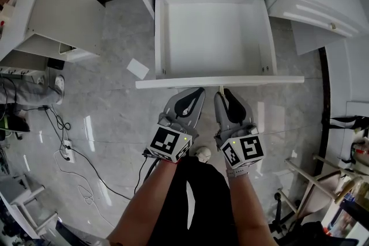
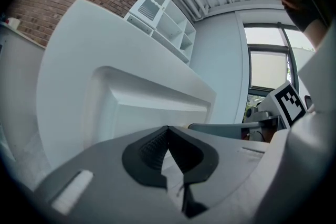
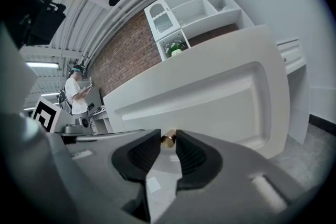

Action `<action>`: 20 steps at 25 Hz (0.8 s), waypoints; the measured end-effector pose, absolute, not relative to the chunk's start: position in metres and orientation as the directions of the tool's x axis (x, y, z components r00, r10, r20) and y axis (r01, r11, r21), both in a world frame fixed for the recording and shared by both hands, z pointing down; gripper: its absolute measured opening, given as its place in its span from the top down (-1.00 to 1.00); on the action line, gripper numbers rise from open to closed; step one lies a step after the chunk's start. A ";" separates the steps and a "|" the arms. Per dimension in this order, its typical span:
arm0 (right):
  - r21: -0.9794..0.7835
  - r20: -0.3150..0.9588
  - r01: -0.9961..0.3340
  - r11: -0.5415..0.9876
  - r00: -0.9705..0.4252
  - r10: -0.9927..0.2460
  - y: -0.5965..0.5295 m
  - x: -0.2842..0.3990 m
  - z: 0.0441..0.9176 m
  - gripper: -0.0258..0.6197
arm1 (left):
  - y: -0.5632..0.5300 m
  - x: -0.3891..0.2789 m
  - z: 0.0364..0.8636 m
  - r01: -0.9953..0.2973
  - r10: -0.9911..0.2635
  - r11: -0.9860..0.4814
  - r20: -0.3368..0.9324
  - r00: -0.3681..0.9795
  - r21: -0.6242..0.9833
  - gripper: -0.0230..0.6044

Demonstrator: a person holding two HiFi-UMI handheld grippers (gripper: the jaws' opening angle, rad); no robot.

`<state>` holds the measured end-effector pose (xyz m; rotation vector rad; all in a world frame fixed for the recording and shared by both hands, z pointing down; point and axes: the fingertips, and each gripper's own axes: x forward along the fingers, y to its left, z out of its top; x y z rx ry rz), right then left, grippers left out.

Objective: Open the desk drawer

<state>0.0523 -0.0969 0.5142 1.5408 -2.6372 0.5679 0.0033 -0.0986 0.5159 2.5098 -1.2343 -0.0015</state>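
Right gripper (image 3: 168, 143) jaws are standing slightly apart around the brass knob (image 3: 168, 139), seemingly not pinching it. Left gripper (image 2: 168, 131) jaws are sitting closed and empty alongside. Ahead of both, the drawer (image 1: 210, 37) is hanging far out, so pulling further risks dragging it off its runners.

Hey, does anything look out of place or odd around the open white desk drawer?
One thing: a small white sheet of paper lies loose on the grey tiled floor, just left of the white pulled-out drawer. The drawer itself sits square and looks empty; nothing appears spilled or damaged.
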 end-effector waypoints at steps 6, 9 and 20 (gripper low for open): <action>-0.279 0.174 -0.842 0.462 -0.518 -0.838 -0.088 0.056 0.488 0.72 | -0.087 0.000 0.493 -0.760 -0.764 -0.574 0.136 0.631 0.304 0.92; -0.261 0.158 -0.839 0.477 -0.525 -0.836 -0.084 0.058 0.473 0.77 | -0.085 -0.002 0.479 -0.761 -0.768 -0.575 0.122 0.629 0.301 0.92; -0.233 0.111 -0.823 0.518 -0.552 -0.826 -0.063 0.068 0.409 0.91 | -0.062 -0.008 0.416 -0.744 -0.757 -0.600 0.092 0.647 0.294 0.92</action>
